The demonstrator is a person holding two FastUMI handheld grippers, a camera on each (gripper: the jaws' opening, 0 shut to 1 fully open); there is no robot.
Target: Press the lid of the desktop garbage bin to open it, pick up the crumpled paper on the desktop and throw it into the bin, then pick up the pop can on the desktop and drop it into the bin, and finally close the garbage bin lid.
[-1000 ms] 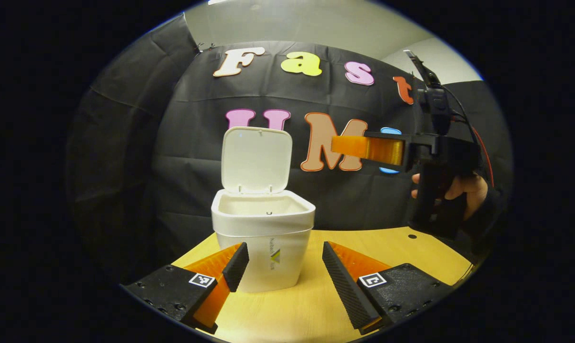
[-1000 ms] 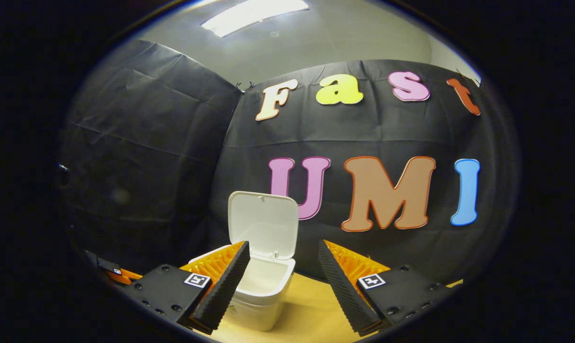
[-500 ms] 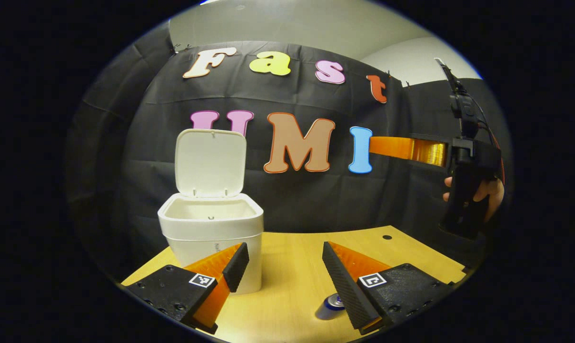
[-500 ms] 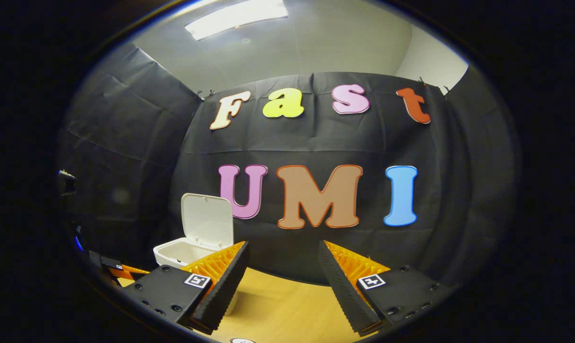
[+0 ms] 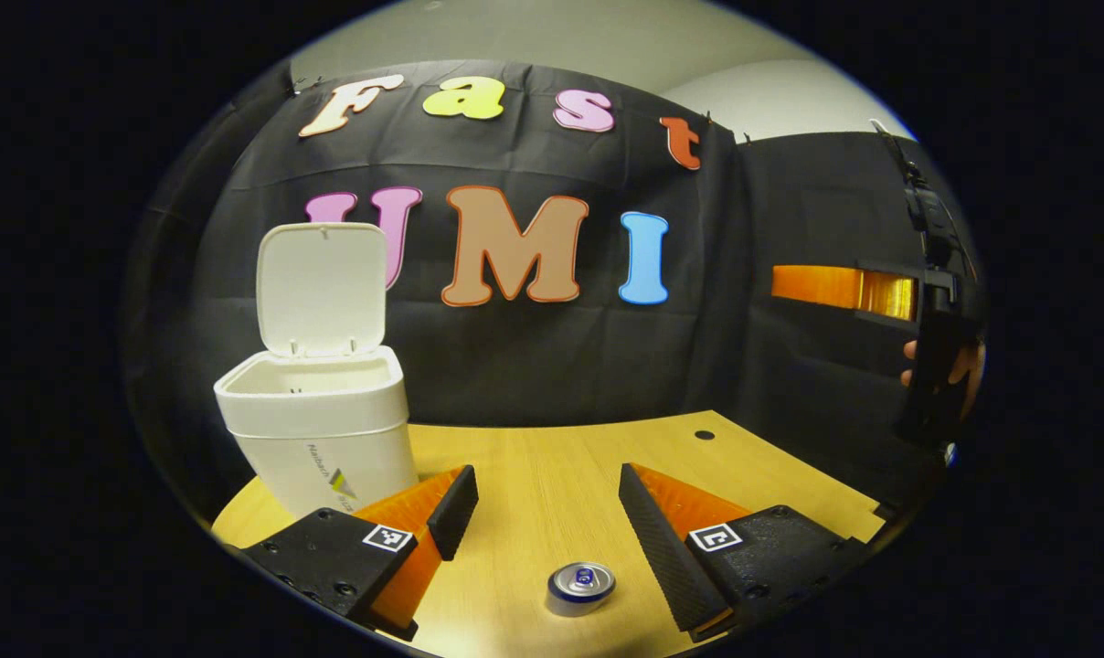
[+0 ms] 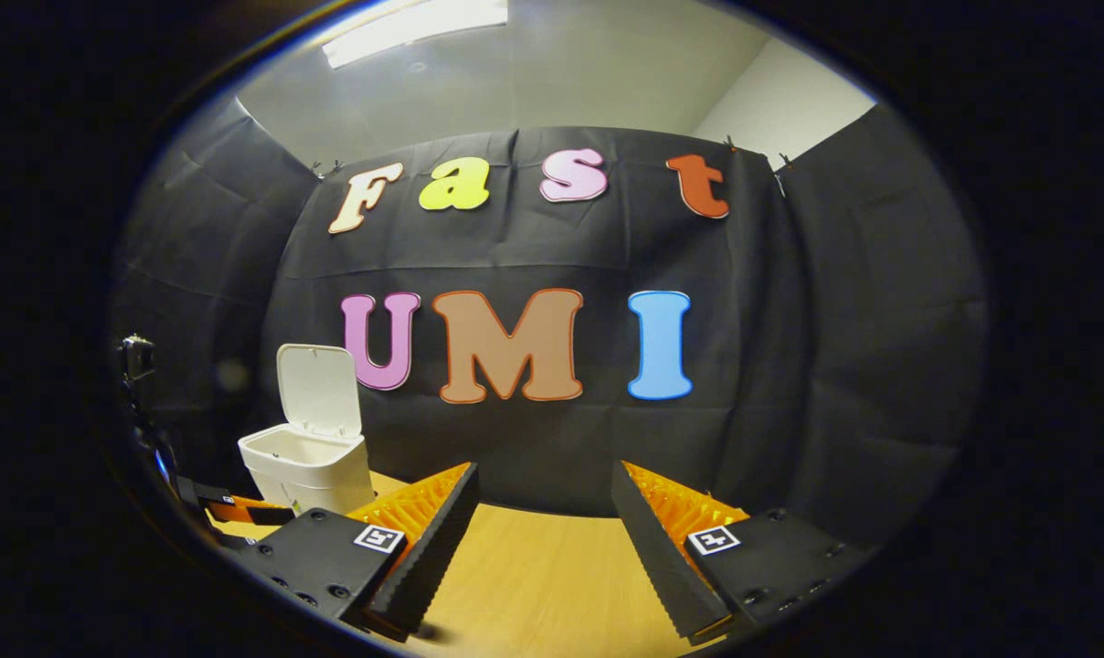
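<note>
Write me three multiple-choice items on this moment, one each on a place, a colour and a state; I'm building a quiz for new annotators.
1. Where does the can stand in the left gripper view?
A. inside the bin
B. on the table, between the left gripper's fingers
C. on the lid

2. What colour is the bin?
A. white
B. blue
C. green

3. How is the bin's lid?
A. shut flat
B. lying on the table
C. raised, standing upright at the back

Answers:
1 B: the can sits upright on the wooden table, low in the view, in the gap of the open left gripper.
2 A: body and lid are both white.
3 C: the lid stands up behind the rim, and the bin's inside shows.
</note>
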